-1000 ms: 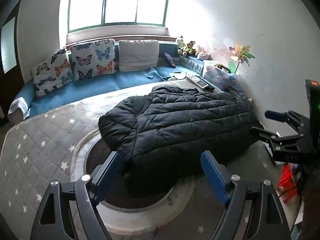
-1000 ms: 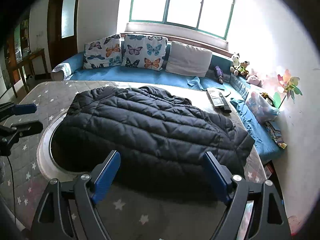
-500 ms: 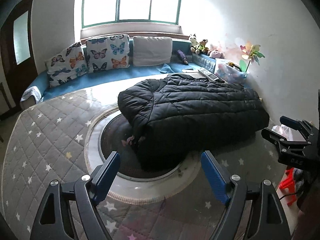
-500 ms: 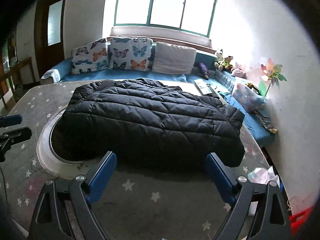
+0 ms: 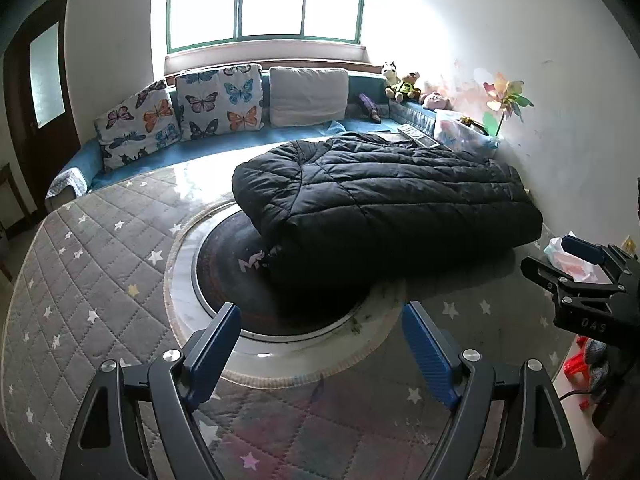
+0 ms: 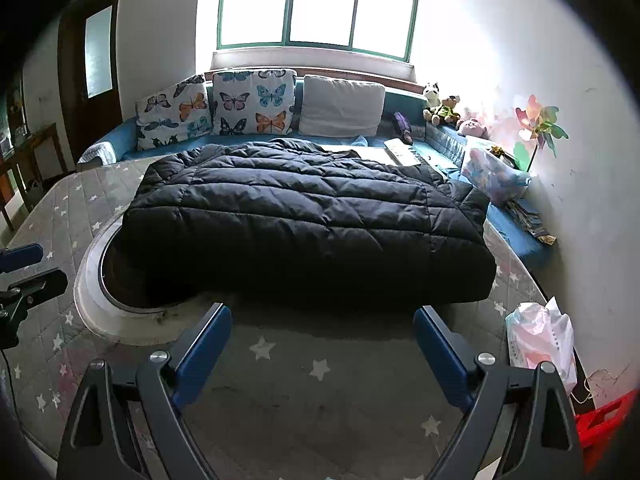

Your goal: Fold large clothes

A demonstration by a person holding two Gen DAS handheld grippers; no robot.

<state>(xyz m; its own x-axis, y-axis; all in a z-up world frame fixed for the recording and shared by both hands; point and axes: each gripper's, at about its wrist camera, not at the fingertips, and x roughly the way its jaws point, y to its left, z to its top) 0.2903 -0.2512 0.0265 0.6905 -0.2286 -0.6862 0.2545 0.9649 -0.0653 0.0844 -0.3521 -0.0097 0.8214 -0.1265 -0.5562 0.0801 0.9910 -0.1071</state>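
Jacket: a black quilted puffer jacket (image 5: 384,208) lies folded in a thick bundle on the grey star-pattern mat (image 5: 80,280); its near left part covers a part of the round dark inset with a pale ring (image 5: 280,344).
Left gripper: the left gripper (image 5: 320,356) hangs above the mat in front of the jacket, its blue pads spread wide, with nothing between them and not touching the jacket.
Right gripper: the right gripper (image 6: 320,356) is also above the mat near the front edge of the jacket (image 6: 304,220), jaws wide apart and empty.
Behind the jacket: a blue bench (image 6: 116,148) under the window carries two butterfly cushions (image 6: 252,104) and one plain grey cushion (image 6: 340,106).
Right side: soft toys (image 6: 440,108) and a paper pinwheel (image 6: 540,128) stand near the white wall; a crumpled plastic bag (image 6: 540,336) lies at the edge of the mat.
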